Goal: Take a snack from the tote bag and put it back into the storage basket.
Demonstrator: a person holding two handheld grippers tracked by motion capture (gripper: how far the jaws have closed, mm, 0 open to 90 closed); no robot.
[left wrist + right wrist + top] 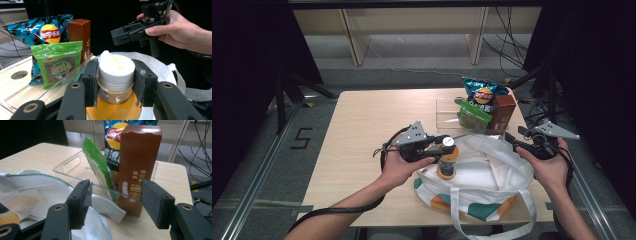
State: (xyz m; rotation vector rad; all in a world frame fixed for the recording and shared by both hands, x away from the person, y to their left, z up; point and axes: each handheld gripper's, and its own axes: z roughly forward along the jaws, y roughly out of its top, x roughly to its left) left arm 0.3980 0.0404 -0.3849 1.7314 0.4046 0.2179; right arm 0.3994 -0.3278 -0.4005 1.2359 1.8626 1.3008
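1. Here we see the left tool (116,82) pinching the bottle (115,100) of orange drink just at its white cap (116,68); one pad (90,80) presses on each side of the cap and neck, the cap sitting squarely between them.
2. In the high view, the bottle (448,161) hangs upright from the left tool (443,145), over the open mouth of the white tote bag (492,175) that lies on the counter (362,125). We cannot tell whether its base touches the fabric.
3. The right tool (115,202) stands spread, nothing between its pads. It is held by the bag's far right rim, apart from the bottle, and points toward the clear tray (72,167).
4. Ahead of the right tool, in the tray, stand a brown box (138,165), a green snack packet (98,162) leaning beside it, and a blue chip bag (115,135) behind.
5. In the left gripper view, the right tool (132,32) hovers beyond the bottle, above the bag's far edge, gripped by a hand (175,30).
6. The tray (447,107) sits at the counter's far right, just behind the bag.
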